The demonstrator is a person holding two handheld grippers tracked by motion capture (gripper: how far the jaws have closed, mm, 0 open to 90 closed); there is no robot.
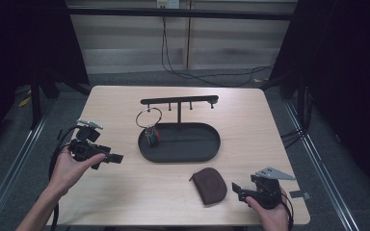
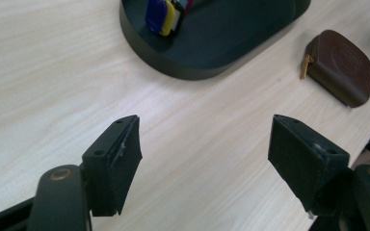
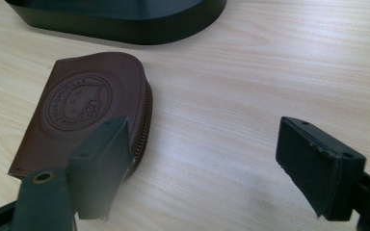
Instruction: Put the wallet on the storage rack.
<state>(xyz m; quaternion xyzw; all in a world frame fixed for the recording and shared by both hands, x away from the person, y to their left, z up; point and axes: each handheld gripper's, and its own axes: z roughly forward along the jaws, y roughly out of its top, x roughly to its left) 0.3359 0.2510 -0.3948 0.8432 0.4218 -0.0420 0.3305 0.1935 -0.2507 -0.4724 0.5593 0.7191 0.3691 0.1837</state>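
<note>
A light wooden table with rounded corners (image 1: 125, 192) is seen from above, set in a dim room with dark curtains at either side. Near the middle of the table a black oval metal tray (image 1: 207, 149) is placed, and from it a thin upright post rises to a black horizontal bar with small pegs (image 1: 179, 100). A large silver key ring (image 1: 149, 118) is hung from the left part of that bar, and a bunch of coloured key tags, blue, yellow and red (image 1: 152, 136), is suspended from the ring down into the left end of the tray. In front of the tray, toward the right, a small brown leather zip pouch with a rounded top (image 1: 211, 185) is laid flat on the wood; a round embossed stamp is visible on its face in the right gripper view (image 3: 79, 103). The left gripper (image 1: 117, 158) is held in a hand at the left of the table, pointed toward the tray, and its jaws are shown spread wide over bare wood in the left gripper view (image 2: 204, 144). The right gripper (image 1: 236, 189) is held at the front right edge, just beside the pouch, with its jaws likewise spread wide apart (image 3: 202, 163); the near jaw is seen over the pouch's zip edge, and whether it touches cannot be told.
</note>
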